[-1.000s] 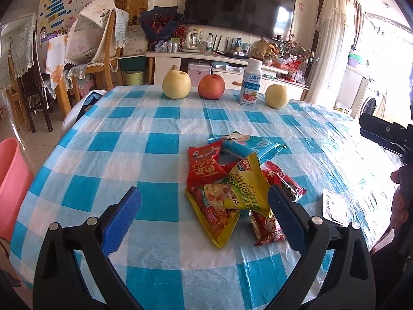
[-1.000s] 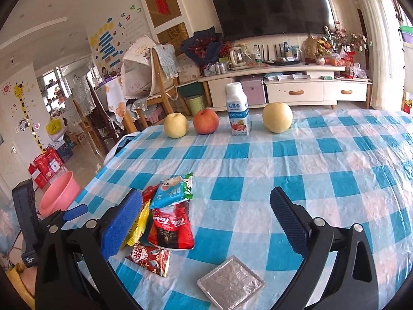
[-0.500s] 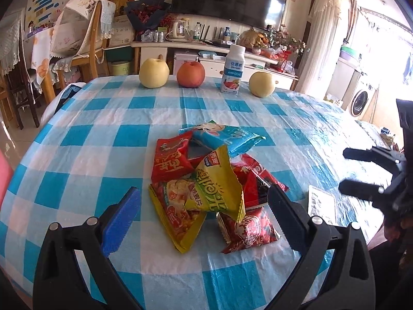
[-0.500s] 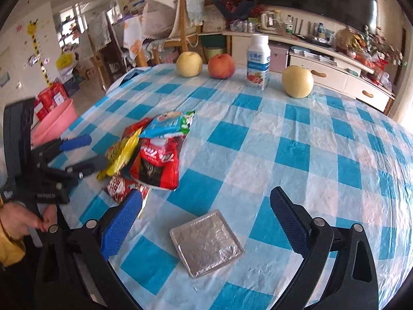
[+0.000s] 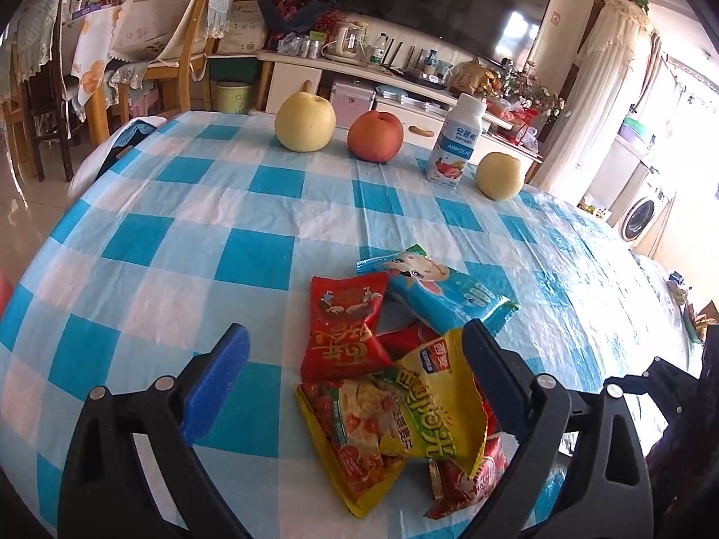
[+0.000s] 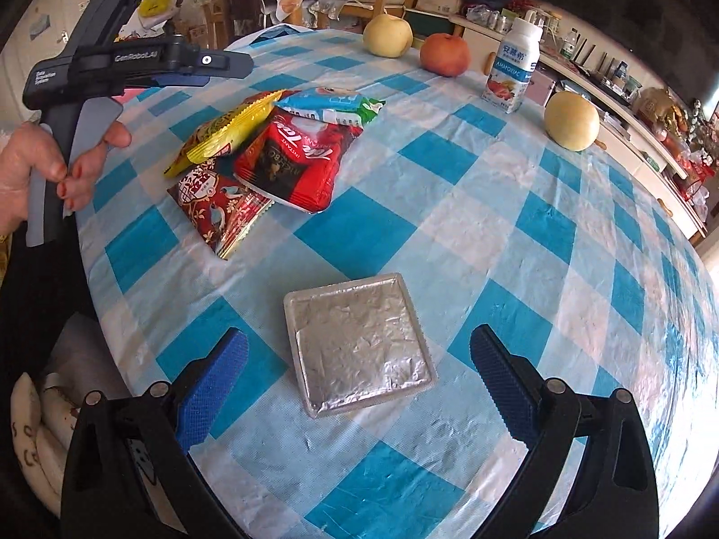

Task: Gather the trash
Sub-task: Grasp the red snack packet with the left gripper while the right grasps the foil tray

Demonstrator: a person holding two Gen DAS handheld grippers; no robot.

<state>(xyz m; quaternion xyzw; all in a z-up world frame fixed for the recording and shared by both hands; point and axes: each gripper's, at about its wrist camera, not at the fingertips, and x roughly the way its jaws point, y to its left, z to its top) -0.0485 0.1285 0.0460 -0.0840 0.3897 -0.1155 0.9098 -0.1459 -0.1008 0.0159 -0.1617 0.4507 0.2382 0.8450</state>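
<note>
On table: crumpled yellow plastic snack wrapper [image 5: 431, 408] heads the pile
Left gripper [image 5: 355, 386]: jaws closing, wrapper between, unpinched
Right gripper [image 6: 359, 382]: spread over square silver foil tray [image 6: 359, 343]
Risk: neighbouring wrappers likely drag along

In the right wrist view, wrappers [image 6: 274, 152] heap upper left of the tray [image 6: 359, 343]; fruit and bottle [image 6: 512, 69] line the table's [image 6: 494, 233] far edge, seemingly apart.

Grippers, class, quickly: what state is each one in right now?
Left gripper: open, jaws closing around the snack wrappers, not yet pressing them.
Right gripper: open, empty, above the foil tray.
</note>
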